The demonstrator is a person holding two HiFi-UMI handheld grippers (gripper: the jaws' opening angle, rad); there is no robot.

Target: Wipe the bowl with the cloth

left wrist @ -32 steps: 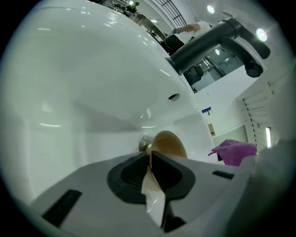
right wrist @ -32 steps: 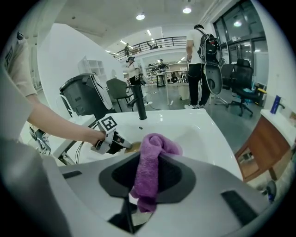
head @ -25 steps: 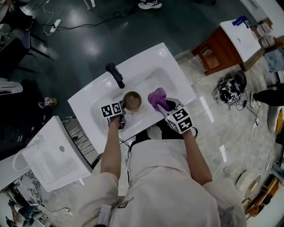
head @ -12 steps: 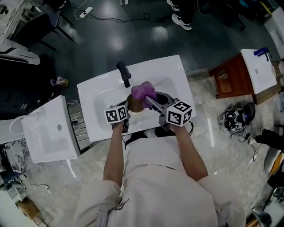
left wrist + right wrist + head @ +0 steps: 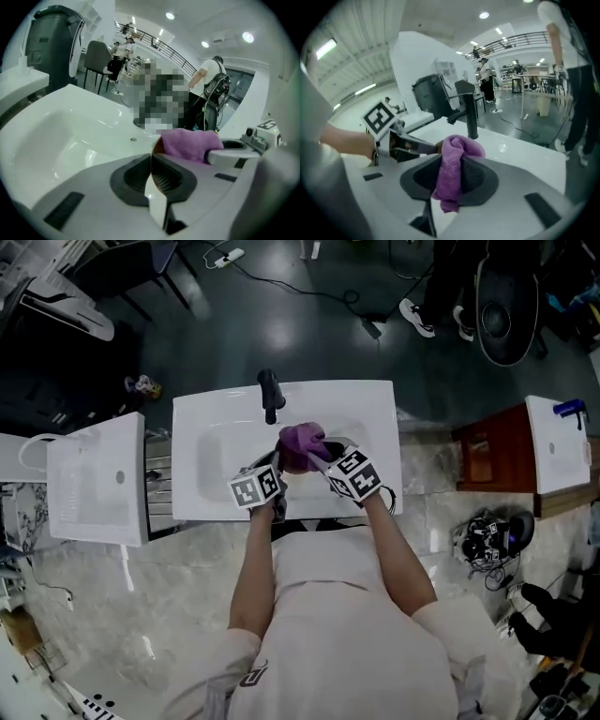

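Purple cloth [image 5: 300, 443]: head view, is sitting over the white sink [image 5: 216, 451] between both grippers.
Left gripper [image 5: 151, 161]: left gripper view, jaws are pinching the brown bowl [image 5: 156, 147] rim, cloth draping beyond.
Right gripper [image 5: 451, 183]: right gripper view, jaws are clamping the cloth.

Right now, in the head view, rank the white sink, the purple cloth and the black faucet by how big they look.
1. white sink, by far the largest
2. purple cloth
3. black faucet, about as long as the cloth but much slimmer
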